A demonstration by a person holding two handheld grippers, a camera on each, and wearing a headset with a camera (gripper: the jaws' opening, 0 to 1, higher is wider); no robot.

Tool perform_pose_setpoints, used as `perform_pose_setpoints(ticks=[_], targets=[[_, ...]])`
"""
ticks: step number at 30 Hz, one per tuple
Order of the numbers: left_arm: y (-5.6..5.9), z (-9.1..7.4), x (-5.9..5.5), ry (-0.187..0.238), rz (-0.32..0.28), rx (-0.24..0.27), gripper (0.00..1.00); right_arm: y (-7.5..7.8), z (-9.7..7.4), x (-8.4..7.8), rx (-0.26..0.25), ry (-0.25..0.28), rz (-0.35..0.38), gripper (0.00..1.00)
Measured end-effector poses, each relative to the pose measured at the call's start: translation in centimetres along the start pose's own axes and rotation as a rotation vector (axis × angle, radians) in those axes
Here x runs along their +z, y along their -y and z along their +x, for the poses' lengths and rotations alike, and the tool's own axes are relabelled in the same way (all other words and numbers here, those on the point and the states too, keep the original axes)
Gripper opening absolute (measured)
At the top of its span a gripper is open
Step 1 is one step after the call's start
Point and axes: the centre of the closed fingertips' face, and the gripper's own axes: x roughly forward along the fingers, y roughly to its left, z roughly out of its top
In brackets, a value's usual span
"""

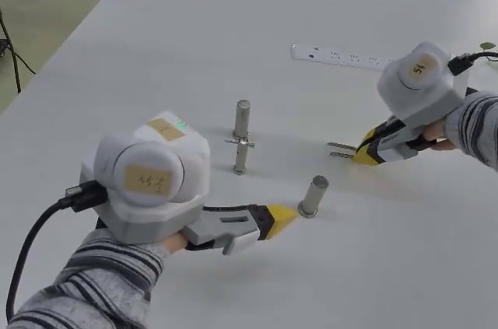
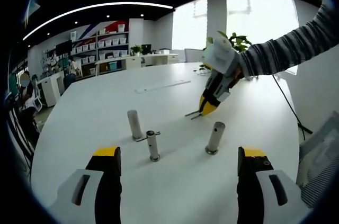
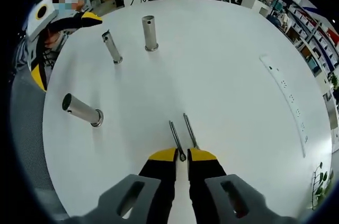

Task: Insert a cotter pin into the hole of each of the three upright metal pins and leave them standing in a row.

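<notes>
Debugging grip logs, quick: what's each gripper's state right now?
Left gripper: open, holding nothing.
Right gripper: shut on a cotter pin.

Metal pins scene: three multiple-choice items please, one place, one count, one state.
1. The power strip lies: A) between the metal pins B) beyond them, on the far side C) at the near edge
2. Metal pins with a cotter pin through them: A) none B) one C) three
3. The right gripper's tongs are: A) open, empty B) shut, empty C) shut on a loose cotter pin
Key: B, the strip lies past all three pins; B, just the middle pin is crossed; C, two prongs stick out between closed tongs.
</notes>
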Motion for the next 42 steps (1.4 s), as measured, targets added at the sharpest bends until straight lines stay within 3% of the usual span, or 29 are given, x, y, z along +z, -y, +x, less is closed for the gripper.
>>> perform_pose_setpoints(ticks=[5, 13, 25, 33, 36, 42], targets=[[0.1, 0.0, 0.0, -0.002, 0.001, -0.004, 0.89, 0.0, 0.2, 0.0, 0.027, -0.008, -0.02, 0.0], [0.4, 0.1, -0.1, -0.002, 0.012, -0.023, 0.84, -0.3, 0.3, 0.1, 0.008, -0.03, -0.044, 0.0], [1.6, 0.2, 0.6, 0.024, 0.021, -0.063, 0.74, -1.0, -1.9, 0.3, -0.045, 0.064, -0.016, 0.0], [2.6, 0.1, 0.8, 0.034, 0.014, -0.106, 0.68, -3.5, -4.3, 0.8, -0.076, 0.122, -0.074, 0.0], [3.4, 0.2, 0.9, 0.041, 0.018, -0.131, 0.64, -4.8, -5.2, 1.6, -0.077, 0.17, -0.103, 0.0], [4.7, 0.4, 0.5, 0.025, 0.021, -0.172, 0.58, -7.2, -6.6, 2.6, -0.074, 0.21, -0.163, 0.0]])
